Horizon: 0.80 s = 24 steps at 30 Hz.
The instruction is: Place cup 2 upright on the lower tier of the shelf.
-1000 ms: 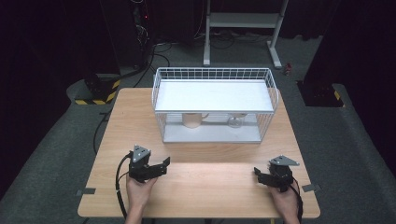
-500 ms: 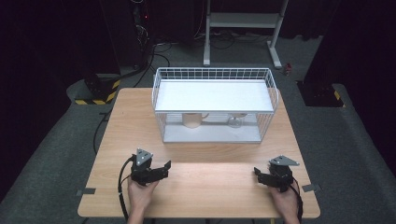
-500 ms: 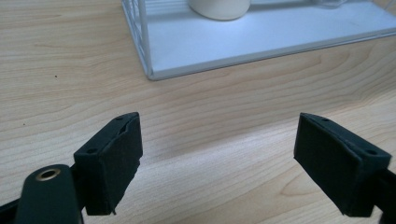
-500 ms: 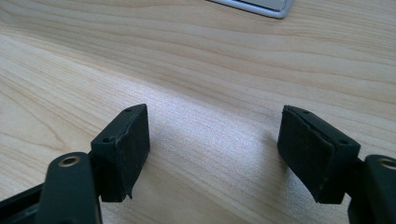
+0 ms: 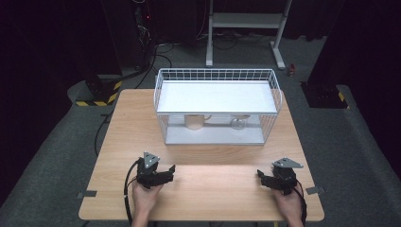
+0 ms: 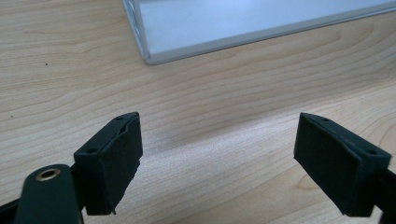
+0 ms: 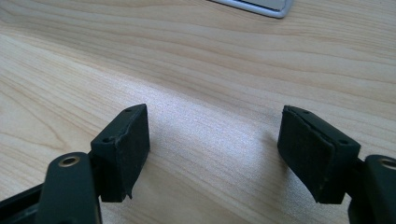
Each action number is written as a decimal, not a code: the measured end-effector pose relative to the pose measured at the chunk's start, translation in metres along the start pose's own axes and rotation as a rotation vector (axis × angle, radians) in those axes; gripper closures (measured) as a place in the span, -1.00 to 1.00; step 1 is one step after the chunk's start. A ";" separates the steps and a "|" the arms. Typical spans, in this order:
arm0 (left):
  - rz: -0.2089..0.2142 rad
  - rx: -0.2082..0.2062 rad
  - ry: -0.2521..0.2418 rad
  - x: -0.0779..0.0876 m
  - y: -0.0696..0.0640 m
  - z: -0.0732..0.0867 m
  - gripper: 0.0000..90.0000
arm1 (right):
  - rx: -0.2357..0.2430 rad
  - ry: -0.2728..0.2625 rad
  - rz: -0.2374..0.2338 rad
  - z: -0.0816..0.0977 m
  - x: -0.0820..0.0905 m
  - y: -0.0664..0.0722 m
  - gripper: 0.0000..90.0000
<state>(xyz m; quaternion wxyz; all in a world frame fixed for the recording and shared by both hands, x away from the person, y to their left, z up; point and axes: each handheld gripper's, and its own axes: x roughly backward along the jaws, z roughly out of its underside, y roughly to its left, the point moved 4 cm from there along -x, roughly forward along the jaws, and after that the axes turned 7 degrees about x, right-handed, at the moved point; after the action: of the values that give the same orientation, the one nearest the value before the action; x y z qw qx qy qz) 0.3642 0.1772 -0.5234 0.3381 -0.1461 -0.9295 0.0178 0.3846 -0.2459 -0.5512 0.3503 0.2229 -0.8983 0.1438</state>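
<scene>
Low over the near left of the wooden table [image 5: 217, 182], my left gripper [image 5: 170, 171] is open, its jaws apart with bare wood between them [image 6: 217, 154]. On the near right, my right gripper [image 5: 260, 176] is open too, also with nothing between its jaws [image 7: 212, 140]. A white wire rack [image 5: 216, 105] with a flat white shelf stands at the middle back of the table. Under the shelf sit a pale cup [image 5: 194, 121] and a clear glass [image 5: 238, 123]. A corner of the rack's base [image 6: 149, 56] lies ahead of the left gripper.
Bare wood stretches between the two grippers and up to the rack's front. Around the table lies grey floor, with a white metal stand [image 5: 246, 28] behind and a yellow-black striped block [image 5: 97, 97] with cables at the back left.
The left hand has shifted slightly toward the near edge of the table. The right hand has kept still. Both pairs of jaws stand as wide as before.
</scene>
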 end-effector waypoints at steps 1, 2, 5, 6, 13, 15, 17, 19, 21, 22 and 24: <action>-0.002 0.000 0.001 -0.001 0.000 0.000 -0.65 | 0.000 0.000 0.000 0.000 0.000 0.000 -0.44; -0.007 -0.002 0.005 -0.003 0.000 0.000 -0.65 | 0.000 0.000 0.000 0.000 0.000 0.000 -0.44; -0.023 -0.011 0.013 -0.007 0.000 0.000 -0.65 | 0.000 0.000 0.000 0.000 0.000 0.000 -0.44; -0.024 -0.007 0.014 -0.008 0.000 0.000 -0.65 | 0.000 0.000 0.000 0.000 0.000 0.000 -0.44; -0.027 0.001 0.028 -0.013 0.003 0.002 -0.65 | 0.000 0.000 0.000 0.000 0.000 0.000 -0.44; -0.025 0.001 0.037 -0.015 0.004 0.003 -0.65 | 0.000 0.000 0.000 0.000 0.000 0.000 -0.44; -0.024 -0.002 0.042 -0.017 0.005 0.003 -0.66 | 0.000 0.000 0.000 0.000 0.000 0.000 -0.44; -0.023 0.010 0.044 -0.020 0.006 0.003 -0.66 | 0.000 0.000 0.000 0.000 0.000 0.000 -0.44; -0.023 0.019 0.051 -0.022 0.007 0.004 -0.66 | 0.000 0.000 0.000 0.000 0.000 0.000 -0.45; -0.023 0.019 0.051 -0.022 0.007 0.004 -0.67 | 0.000 0.000 0.000 0.000 0.000 0.000 -0.45; -0.025 0.014 0.055 -0.025 0.006 0.004 -0.67 | 0.000 0.000 0.000 0.000 0.000 0.000 -0.45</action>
<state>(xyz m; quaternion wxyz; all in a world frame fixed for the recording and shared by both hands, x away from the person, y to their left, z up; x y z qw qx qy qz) 0.3808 0.1760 -0.5430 0.3646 -0.1324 -0.9216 0.0158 0.3846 -0.2458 -0.5512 0.3505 0.2231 -0.8981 0.1439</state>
